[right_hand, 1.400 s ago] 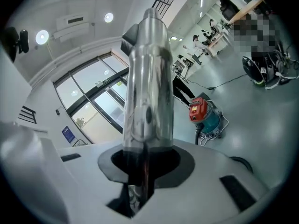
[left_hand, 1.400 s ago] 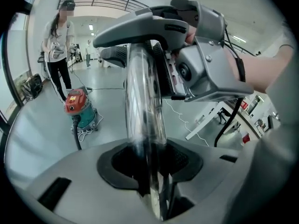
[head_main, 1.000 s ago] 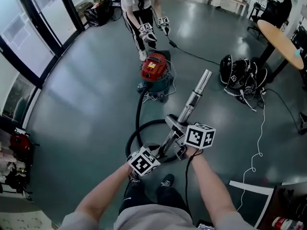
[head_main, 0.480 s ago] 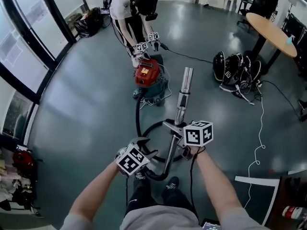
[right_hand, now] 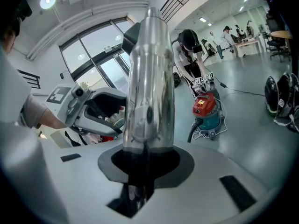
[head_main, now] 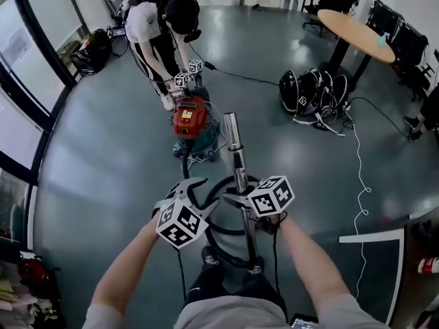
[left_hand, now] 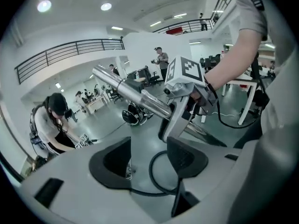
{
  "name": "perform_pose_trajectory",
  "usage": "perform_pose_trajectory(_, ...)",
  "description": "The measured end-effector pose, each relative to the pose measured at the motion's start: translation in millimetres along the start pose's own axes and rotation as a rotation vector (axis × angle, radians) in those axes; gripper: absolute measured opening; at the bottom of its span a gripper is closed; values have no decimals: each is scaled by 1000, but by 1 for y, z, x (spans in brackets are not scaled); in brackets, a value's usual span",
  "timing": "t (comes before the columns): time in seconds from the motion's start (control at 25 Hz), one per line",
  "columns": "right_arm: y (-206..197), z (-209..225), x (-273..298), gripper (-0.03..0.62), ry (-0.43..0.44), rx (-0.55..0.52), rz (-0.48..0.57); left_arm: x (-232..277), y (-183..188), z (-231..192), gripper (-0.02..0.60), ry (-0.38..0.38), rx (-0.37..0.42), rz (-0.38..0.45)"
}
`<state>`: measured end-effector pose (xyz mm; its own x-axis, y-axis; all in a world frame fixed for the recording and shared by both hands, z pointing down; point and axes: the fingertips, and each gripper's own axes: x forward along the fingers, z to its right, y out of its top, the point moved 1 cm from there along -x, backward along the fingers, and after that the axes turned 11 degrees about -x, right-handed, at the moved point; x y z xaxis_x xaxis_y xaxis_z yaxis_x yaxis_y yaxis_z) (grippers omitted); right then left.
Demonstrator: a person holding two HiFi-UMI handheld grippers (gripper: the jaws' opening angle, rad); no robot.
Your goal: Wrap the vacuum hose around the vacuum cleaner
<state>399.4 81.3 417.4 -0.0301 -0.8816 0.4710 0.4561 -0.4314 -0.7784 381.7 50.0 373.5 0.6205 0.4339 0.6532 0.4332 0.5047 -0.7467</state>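
Note:
The red and teal vacuum cleaner (head_main: pixel 190 123) (right_hand: pixel 206 109) stands on the grey floor ahead of me. Its black hose (head_main: pixel 218 240) (left_hand: pixel 156 181) runs back from it and lies in a loop near my feet. My right gripper (head_main: pixel 238 199) (right_hand: pixel 147 158) is shut on the shiny metal wand (head_main: pixel 233 142) (right_hand: pixel 149 78), which points away towards the vacuum. My left gripper (head_main: pixel 195 192) (left_hand: pixel 148 160) hovers just left of the wand, open, with nothing between its jaws; the hose loop lies on the floor beyond them.
Another person (head_main: pixel 159 26) bends over the vacuum with two grippers (head_main: pixel 188 72). A black cord (head_main: pixel 240 78) runs behind it. Dark bags and helmets (head_main: pixel 309 91) lie at the right, near a round table (head_main: pixel 357 27). A white cable (head_main: pixel 360 194) snakes across the floor at right. Windows line the left.
The wand has swung from pointing up-right to pointing straight ahead at the vacuum. My left gripper has risen from low by the hose and rolled, still open. The other person has bent lower over the vacuum.

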Motion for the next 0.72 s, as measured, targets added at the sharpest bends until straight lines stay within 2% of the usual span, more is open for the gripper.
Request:
perform_pose_trajectory(0.24,2,-2,48,83,-16,-11,-109,-19,2,-44,235,8,179,27)
perform_pose_trajectory(0.48,0,-12,92,83,6,-74,-243,-42,5,-73,235,36,328,46)
perform_pose_trajectory(0.64,-4,-15,113,83,57,-106,-327,-50,2,-88,236,45,445,-28)
perform_pose_trajectory(0.72,-9,-12,118,83,74,-129,-378,-47,-2,-92,279,32,486,-74)
